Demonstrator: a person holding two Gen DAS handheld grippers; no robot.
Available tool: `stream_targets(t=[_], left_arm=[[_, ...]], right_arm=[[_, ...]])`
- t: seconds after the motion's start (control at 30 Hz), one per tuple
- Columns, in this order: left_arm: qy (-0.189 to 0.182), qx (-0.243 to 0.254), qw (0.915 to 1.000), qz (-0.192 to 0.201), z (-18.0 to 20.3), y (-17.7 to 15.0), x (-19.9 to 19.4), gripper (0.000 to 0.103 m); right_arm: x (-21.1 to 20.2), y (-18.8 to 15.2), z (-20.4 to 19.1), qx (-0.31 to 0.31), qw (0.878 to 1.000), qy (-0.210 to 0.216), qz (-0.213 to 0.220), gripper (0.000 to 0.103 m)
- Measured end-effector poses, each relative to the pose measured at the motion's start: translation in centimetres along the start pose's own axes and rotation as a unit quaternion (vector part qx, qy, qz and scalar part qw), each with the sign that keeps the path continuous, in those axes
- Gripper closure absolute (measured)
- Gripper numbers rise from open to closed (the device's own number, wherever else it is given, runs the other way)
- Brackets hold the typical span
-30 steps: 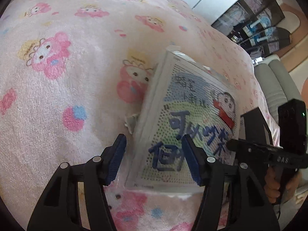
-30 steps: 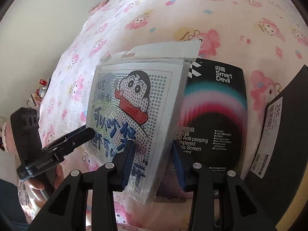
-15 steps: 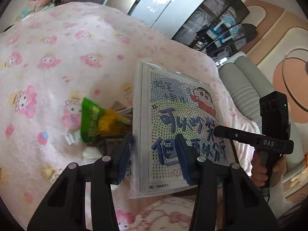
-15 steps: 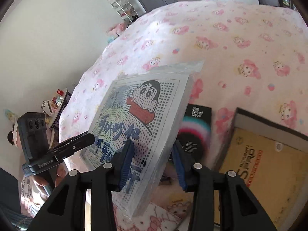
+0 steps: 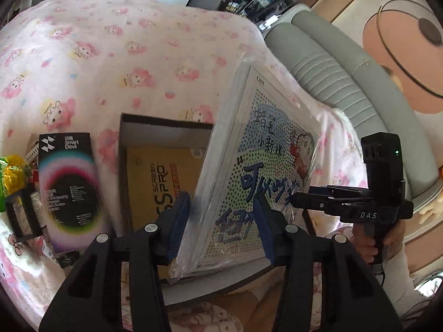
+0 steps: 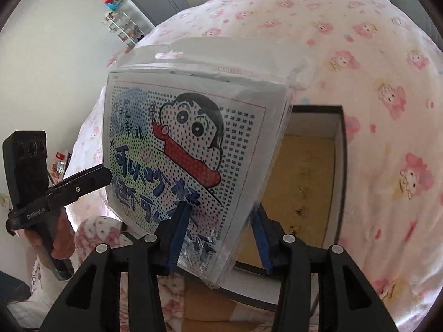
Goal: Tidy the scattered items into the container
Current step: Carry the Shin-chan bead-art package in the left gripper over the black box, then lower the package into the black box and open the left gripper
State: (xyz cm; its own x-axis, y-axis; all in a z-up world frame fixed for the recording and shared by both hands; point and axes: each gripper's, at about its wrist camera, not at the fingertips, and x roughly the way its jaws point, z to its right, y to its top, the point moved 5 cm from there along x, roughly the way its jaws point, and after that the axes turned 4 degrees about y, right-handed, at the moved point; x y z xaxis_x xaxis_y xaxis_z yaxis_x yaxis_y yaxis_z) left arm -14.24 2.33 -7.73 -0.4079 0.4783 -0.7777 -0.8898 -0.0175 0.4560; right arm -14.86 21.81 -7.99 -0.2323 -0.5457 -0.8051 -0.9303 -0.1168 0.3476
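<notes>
Plastic-wrapped and glossy, a flat cartoon diamond-painting kit [image 5: 263,171] hangs tilted in the air, gripped along its lower edge by both hand-held grippers at once. The left gripper [image 5: 221,221] clamps its blue pads on one part of that edge; the right gripper [image 6: 218,232] is clenched on another part, seemingly so that the wide, floppy pack keeps level and does not twist while it is carried.

The kit hovers above an open cardboard box [image 6: 339,166], the container, which sits on a pink blanket [image 5: 110,55] printed with cartoon characters. The box's yellow-brown floor is visible beneath the pack, so the kit appears lined up to be lowered in, though it is not yet inside.

Off the box's left edge, on the blanket, lie a black Smart Devil screen-protector package [image 5: 69,182] and, farther left, a green and yellow snack packet [image 5: 11,177], both awaiting tidying.
</notes>
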Motion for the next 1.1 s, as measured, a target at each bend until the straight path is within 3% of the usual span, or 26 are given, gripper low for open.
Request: stream_targets(t=[0.13,0.27,0.47,0.6,0.87,0.97,1.1], left_arm=[[0.024,-0.015,0.9985,-0.047,-0.6,-1.4,4.1,0.056],[0.002,-0.036,0.9946,-0.097,-1.1,-3.1,6.2,0.050],[0.034,-0.017,0.9909,-0.129,-0.7,-4.7,8.6,0.050],[0.037,-0.015,0.9855,-0.165,-0.9,-5.9,9.6,0.049],[0.047,-0.006,0.9838,-0.173,-0.6,-6.9,9.2,0.049],[0.032,-0.015,0.9858,-0.164,-0.6,-6.7,8.4,0.050],[0.024,-0.035,0.9888,-0.143,-1.0,-5.5,7.0,0.050]], right_arm=[[2.3,-0.8,2.6,0.033,0.999,-0.002,-0.004,0.061],[3.1,-0.1,2.8,0.034,0.999,-0.022,0.007,0.061],[4.7,-0.6,5.2,0.043,0.997,-0.055,-0.025,0.060],[5.4,-1.3,5.1,0.008,0.995,-0.093,-0.035,0.060],[8.1,-1.6,4.4,-0.053,0.983,-0.172,-0.047,0.058],[7.3,-0.9,5.2,-0.035,0.982,-0.186,-0.021,0.061],[4.7,-0.2,6.2,0.005,0.988,-0.150,0.026,0.061]])
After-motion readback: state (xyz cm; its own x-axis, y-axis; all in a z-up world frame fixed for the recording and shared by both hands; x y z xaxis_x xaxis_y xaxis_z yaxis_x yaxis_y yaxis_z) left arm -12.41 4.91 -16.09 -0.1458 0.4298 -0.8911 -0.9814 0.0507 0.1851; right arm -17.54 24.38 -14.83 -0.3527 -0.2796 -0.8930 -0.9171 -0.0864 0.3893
